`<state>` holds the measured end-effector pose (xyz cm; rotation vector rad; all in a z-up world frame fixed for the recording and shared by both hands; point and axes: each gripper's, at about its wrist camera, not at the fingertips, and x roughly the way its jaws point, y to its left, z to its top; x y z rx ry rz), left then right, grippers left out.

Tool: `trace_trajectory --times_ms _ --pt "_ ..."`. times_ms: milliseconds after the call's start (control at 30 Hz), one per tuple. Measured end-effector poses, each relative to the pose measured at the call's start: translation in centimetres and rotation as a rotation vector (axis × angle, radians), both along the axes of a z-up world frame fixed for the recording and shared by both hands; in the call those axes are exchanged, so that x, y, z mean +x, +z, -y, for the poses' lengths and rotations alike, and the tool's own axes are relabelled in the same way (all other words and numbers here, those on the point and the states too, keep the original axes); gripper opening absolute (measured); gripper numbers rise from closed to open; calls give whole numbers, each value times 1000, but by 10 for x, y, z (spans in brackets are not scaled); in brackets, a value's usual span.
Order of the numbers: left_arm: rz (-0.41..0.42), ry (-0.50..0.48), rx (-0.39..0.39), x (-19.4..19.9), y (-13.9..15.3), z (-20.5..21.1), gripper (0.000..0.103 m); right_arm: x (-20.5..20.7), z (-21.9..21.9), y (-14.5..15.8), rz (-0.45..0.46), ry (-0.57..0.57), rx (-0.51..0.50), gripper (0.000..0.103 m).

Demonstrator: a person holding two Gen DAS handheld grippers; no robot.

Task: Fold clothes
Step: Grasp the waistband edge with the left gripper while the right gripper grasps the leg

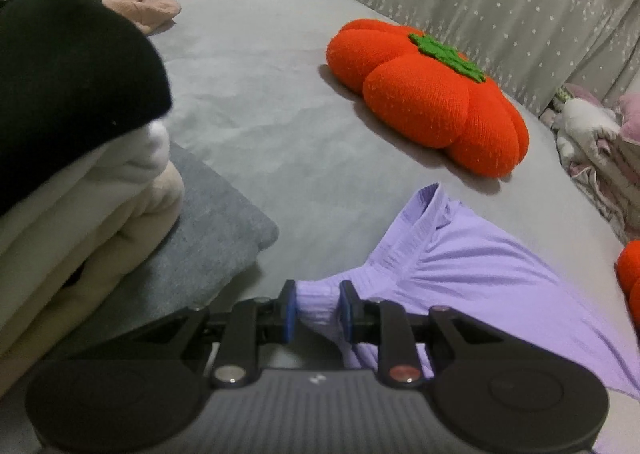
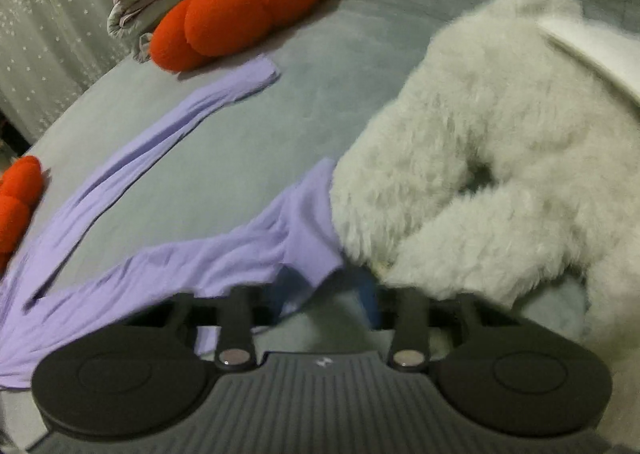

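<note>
Lying spread across the grey bed [image 1: 280, 142], the lilac garment [image 1: 472, 266] has one bunched end clamped between the left gripper's [image 1: 318, 312] blue-padded jaws. Its two long legs stretch toward the far left in the right wrist view. There the right gripper [image 2: 326, 304] is blurred; its jaws stand apart over a lilac edge, beside a fluffy white garment [image 2: 500, 142]. A folded stack [image 1: 80, 158] sits near left, an orange cushion [image 1: 428, 98] farther right.
</note>
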<state>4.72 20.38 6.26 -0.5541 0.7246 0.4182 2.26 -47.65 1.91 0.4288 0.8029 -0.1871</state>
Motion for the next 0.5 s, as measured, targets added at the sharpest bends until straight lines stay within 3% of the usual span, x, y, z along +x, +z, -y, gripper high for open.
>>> trace_trajectory --times_ms 333,433,500 --pt "79 18 18 -3 15 -5 22 5 -29 71 330 8 -235 3" --pt "59 18 15 -1 12 -8 22 3 -35 74 313 26 -241 3" --pt "48 18 -1 1 9 -10 22 4 -30 64 254 25 -234 3"
